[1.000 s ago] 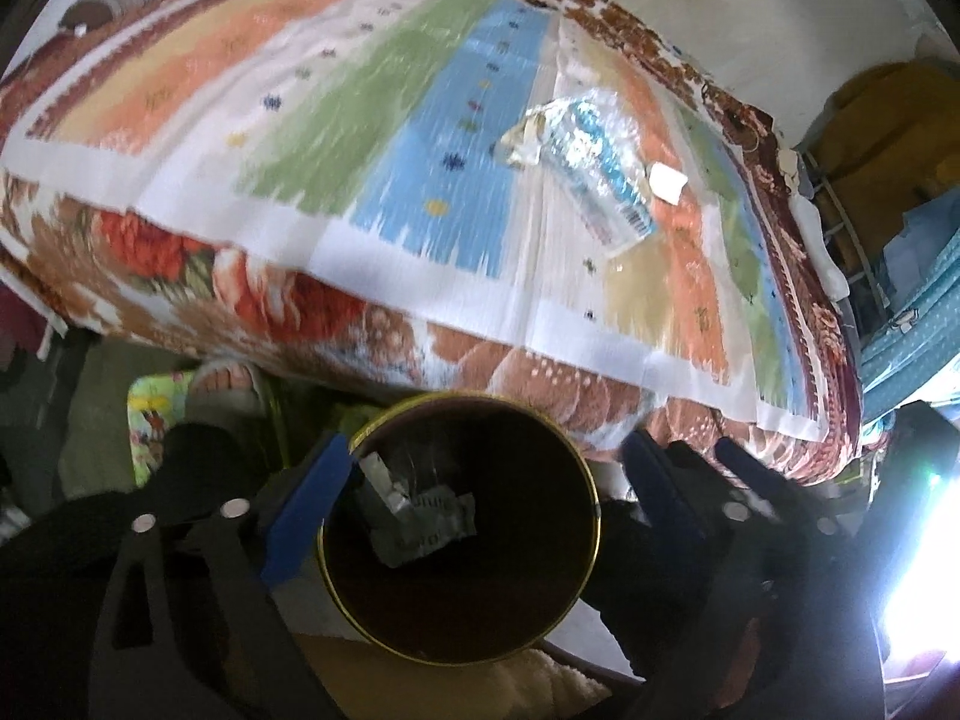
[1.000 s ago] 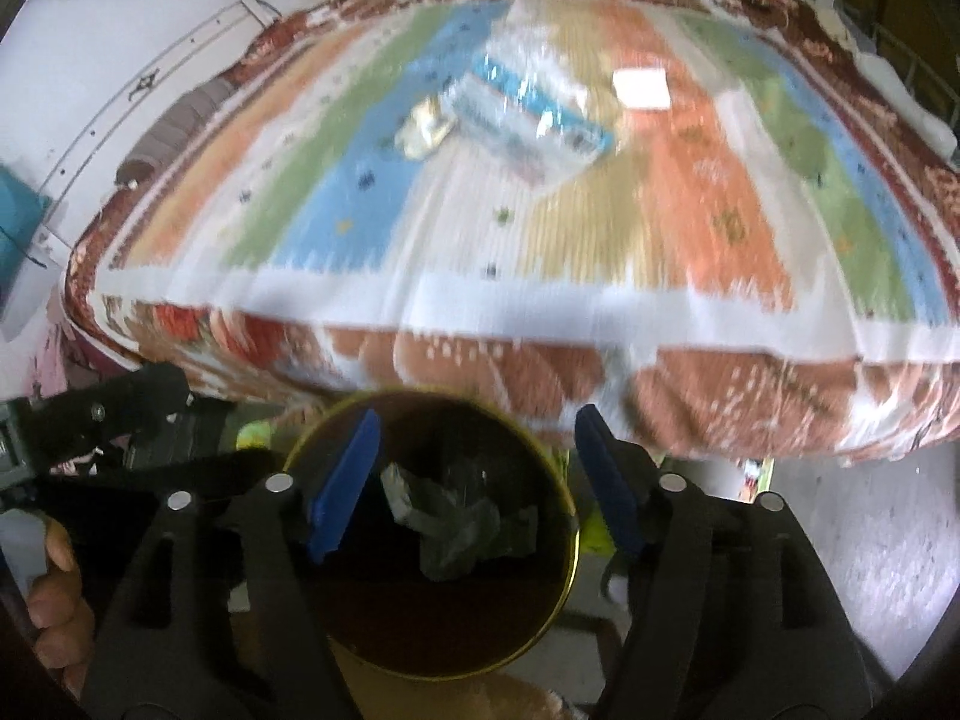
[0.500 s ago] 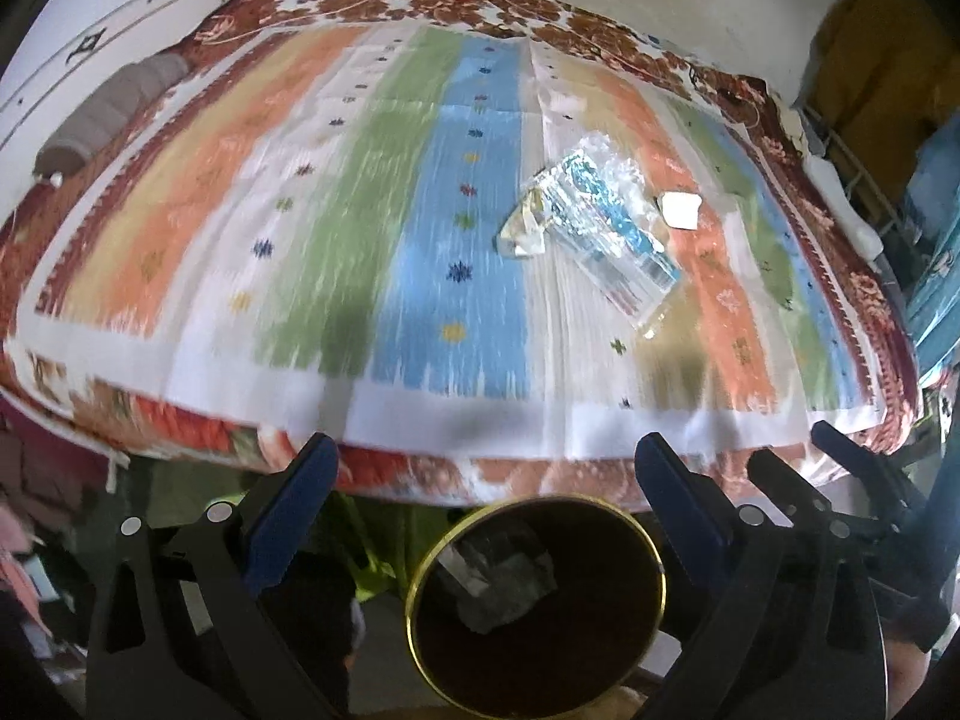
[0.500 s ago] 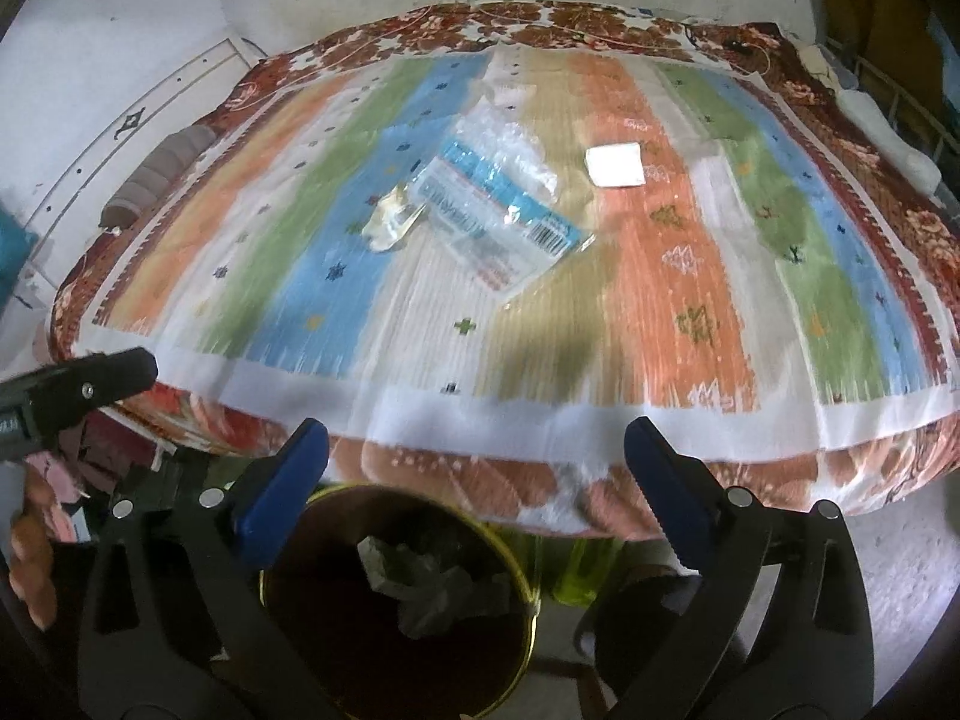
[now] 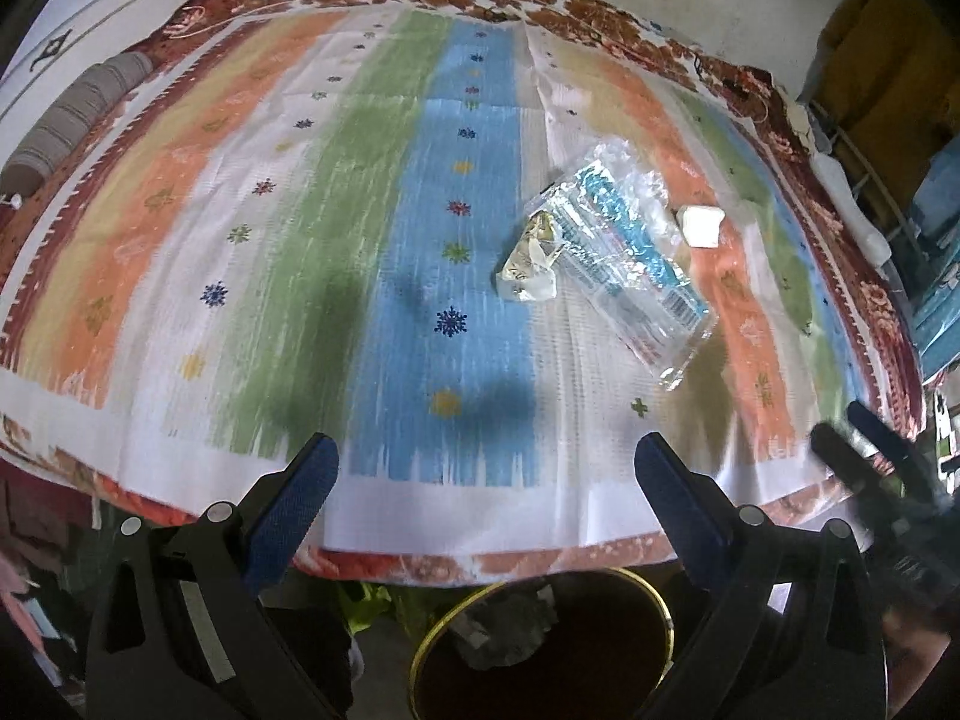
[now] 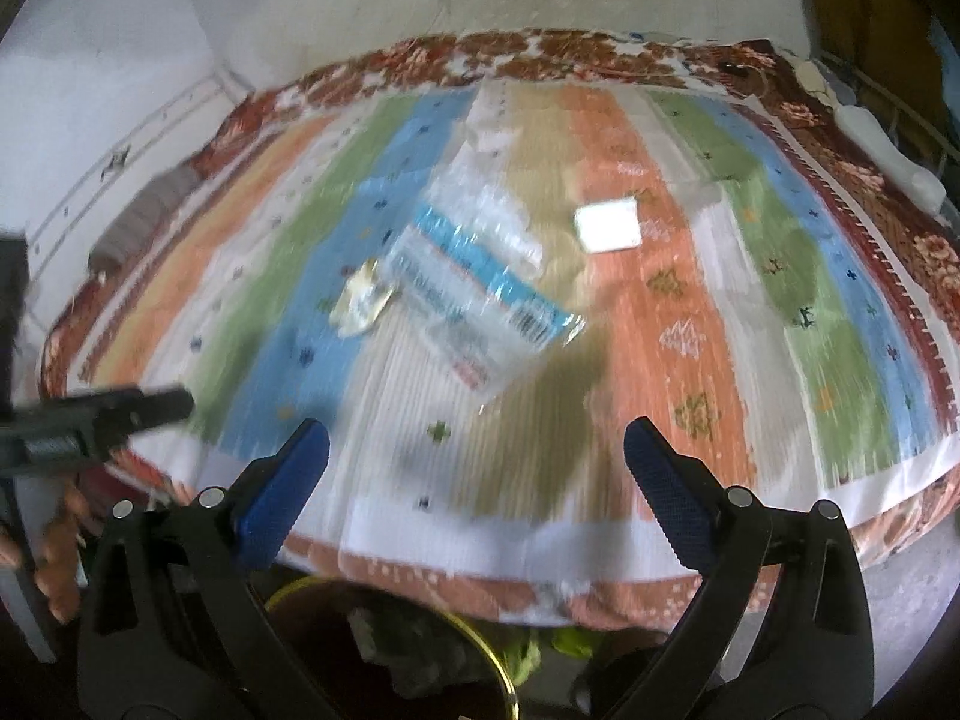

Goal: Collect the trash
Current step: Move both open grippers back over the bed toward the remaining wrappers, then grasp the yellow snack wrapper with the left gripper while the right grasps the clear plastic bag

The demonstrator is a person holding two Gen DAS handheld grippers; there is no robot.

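Observation:
On the striped bedspread (image 5: 288, 228) lie a clear plastic wrapper with blue print (image 5: 624, 258) (image 6: 480, 294), a crumpled yellowish scrap (image 5: 531, 264) (image 6: 362, 303) touching its left end, and a small white square (image 5: 701, 227) (image 6: 607, 227) to its right. A dark round bin with a gold rim (image 5: 540, 654) (image 6: 420, 648) stands on the floor below the bed edge, with crumpled trash inside. My left gripper (image 5: 486, 474) is open and empty over the near edge of the bed. My right gripper (image 6: 477, 462) is open and empty too, short of the wrapper.
A grey rolled bolster (image 5: 66, 120) lies at the bed's far left by the white wall. Shelving and blue cloth (image 5: 936, 228) crowd the right side. A hand (image 6: 54, 564) holds the left gripper's handle at the left of the right wrist view. Green litter (image 6: 564, 642) lies on the floor.
Both grippers have moved away from the bin and forward over the bed edge; the bin has slid to the bottom of both views. The right jaws opened wider, leaving trash in the bin.

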